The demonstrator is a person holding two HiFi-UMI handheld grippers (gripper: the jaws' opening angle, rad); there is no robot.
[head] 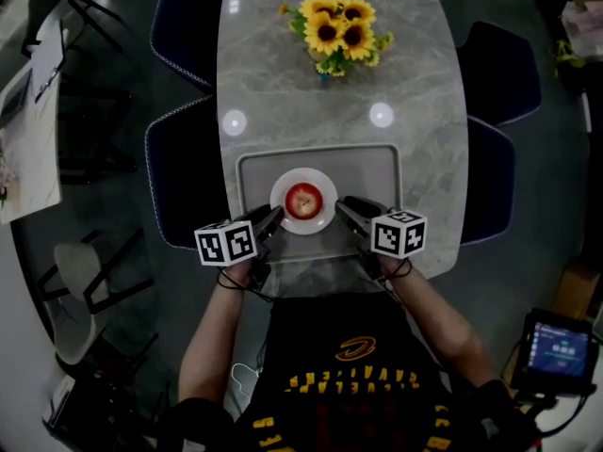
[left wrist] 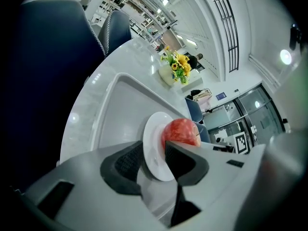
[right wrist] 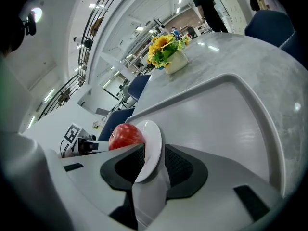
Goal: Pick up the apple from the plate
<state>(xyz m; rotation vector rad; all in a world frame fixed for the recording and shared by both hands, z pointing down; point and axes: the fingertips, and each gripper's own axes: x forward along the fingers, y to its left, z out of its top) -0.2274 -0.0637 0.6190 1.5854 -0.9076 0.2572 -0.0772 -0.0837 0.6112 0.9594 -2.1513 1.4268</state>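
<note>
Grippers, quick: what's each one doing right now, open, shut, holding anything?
Left gripper: open, jaws apart at the rim of the plate, holding nothing.
Right gripper: open, jaws apart around the plate's rim, holding nothing.

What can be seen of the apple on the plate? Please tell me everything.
The apple is round and red with paler yellowish flecks, and its skin looks smooth and slightly glossy. It looks whole and sits upright, with the stem hollow facing up, in the middle of the white plate, the only thing touching it. The left gripper and the right gripper flank it at the plate's edges, both with jaws apart.
</note>
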